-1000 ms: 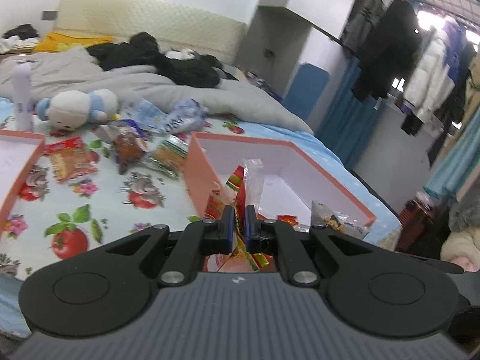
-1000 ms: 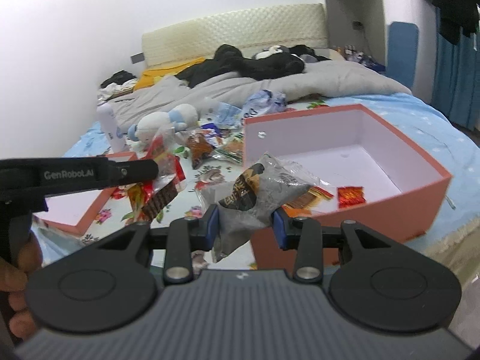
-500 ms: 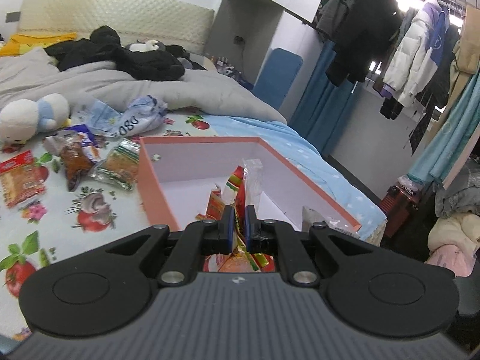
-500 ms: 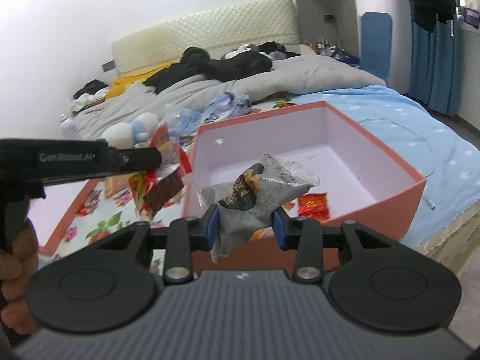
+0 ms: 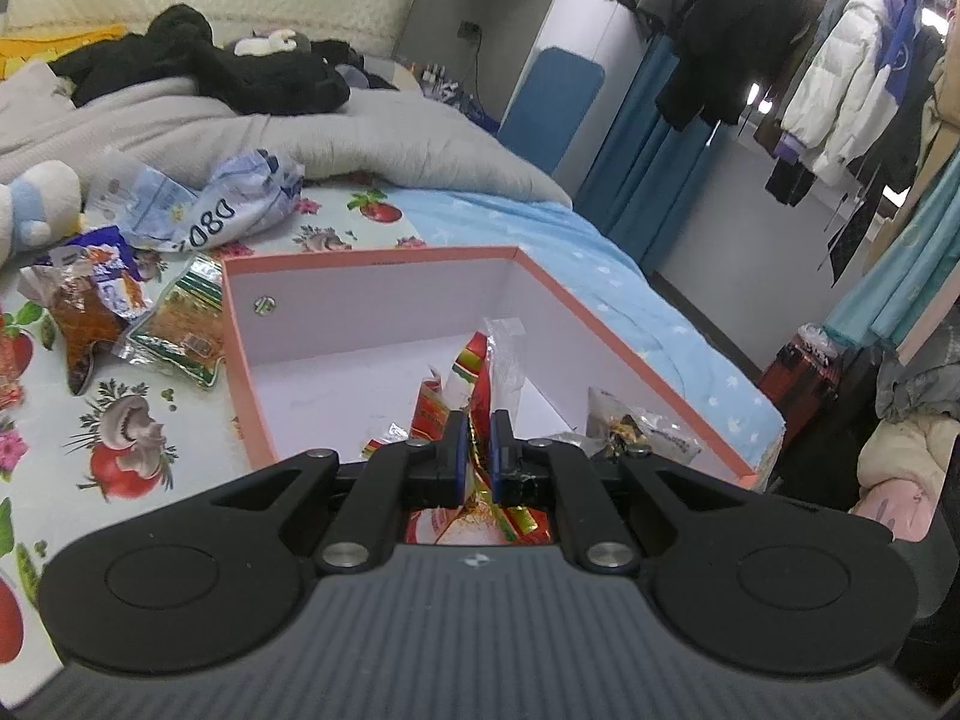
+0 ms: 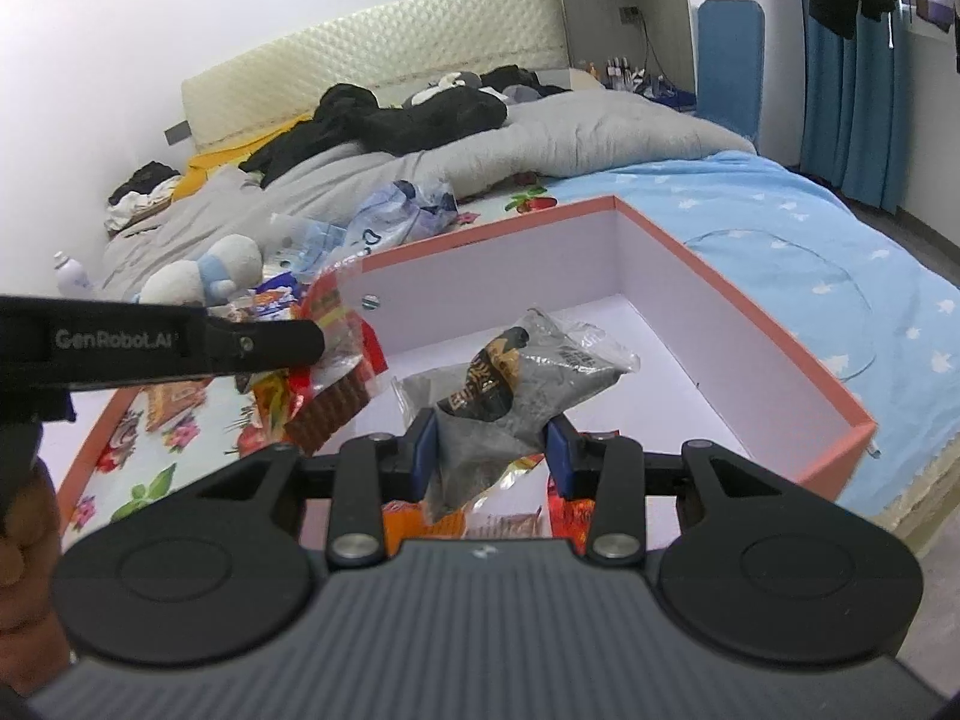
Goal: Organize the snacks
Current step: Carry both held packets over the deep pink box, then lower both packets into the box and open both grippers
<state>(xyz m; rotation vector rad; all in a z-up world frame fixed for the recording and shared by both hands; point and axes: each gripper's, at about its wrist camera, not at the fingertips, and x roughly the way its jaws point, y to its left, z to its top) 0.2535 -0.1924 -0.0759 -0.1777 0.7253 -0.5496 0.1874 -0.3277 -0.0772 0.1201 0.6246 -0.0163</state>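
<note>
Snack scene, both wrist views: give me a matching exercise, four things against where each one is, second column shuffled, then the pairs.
Things:
1. grey snack bag
2. red snack packet
3. green snack packet
4. plush toy

Places:
A. lying on the fruit-print sheet beside the orange box
B. clamped in the left gripper
C. on the bed beyond the loose snacks
D. clamped in the right gripper

Pairs: 1-D, 2-B, 3-A, 4-C
</note>
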